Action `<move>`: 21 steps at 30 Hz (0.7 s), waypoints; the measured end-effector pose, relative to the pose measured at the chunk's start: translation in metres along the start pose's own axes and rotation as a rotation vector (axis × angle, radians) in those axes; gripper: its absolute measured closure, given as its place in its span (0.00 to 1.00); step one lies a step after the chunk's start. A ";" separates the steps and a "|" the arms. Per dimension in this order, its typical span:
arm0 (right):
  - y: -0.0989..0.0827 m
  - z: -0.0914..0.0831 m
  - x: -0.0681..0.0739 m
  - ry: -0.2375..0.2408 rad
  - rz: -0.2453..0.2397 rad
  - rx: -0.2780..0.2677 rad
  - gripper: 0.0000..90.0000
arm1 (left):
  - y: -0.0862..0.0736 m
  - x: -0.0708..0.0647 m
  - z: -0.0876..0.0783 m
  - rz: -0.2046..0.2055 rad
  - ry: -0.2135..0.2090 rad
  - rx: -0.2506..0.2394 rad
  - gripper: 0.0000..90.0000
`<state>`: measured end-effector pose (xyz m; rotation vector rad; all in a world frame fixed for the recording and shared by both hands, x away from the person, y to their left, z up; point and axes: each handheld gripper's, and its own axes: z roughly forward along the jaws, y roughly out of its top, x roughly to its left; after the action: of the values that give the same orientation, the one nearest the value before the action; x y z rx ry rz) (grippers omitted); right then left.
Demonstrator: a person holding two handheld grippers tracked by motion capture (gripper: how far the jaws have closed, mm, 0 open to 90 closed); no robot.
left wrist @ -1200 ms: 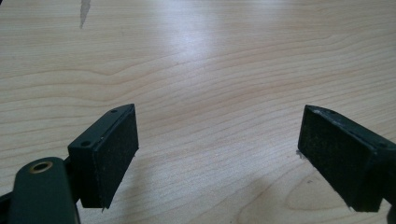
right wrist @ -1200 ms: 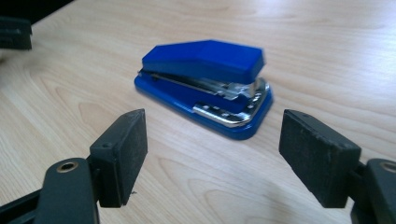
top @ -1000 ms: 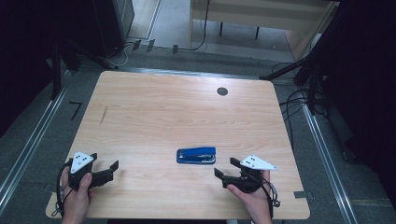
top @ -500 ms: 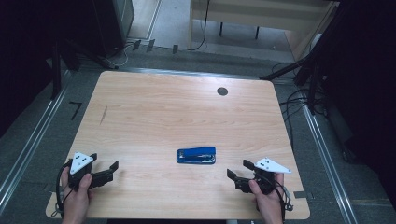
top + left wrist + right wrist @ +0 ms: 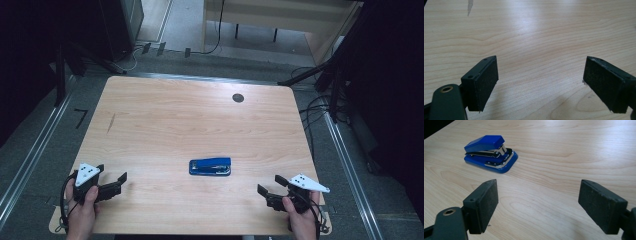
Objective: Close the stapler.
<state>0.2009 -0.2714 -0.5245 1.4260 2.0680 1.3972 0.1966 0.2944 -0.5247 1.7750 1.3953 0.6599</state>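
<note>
The blue stapler (image 5: 210,166) lies flat on the bench (image 5: 170,120), alone, so either side can approach it. The right gripper (image 5: 270,188) sits well to the stapler's right, its fingers (image 5: 482,202) spread wide and empty, aimed toward it, probably for a grasp. The left gripper (image 5: 111,181) rests far to the stapler's left, fingers wide, holding nothing, apparently waiting.

A light wooden table (image 5: 165,115) carries a blue stapler (image 5: 210,166) lying flat near its front edge.
</note>
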 end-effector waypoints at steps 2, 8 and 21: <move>-0.001 -0.004 -0.004 -0.009 0.002 -0.004 0.18 | 0.000 0.000 0.000 0.000 0.000 -0.001 0.15; -0.007 -0.015 -0.016 -0.030 0.016 -0.005 0.18 | 0.000 0.000 0.000 0.001 0.003 0.000 0.15; -0.021 -0.036 -0.046 -0.062 0.016 -0.021 0.18 | 0.000 0.000 0.000 0.001 0.001 0.001 0.15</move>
<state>0.1872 -0.3310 -0.5365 1.4609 2.0024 1.3596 0.1965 0.2941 -0.5247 1.7761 1.3954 0.6608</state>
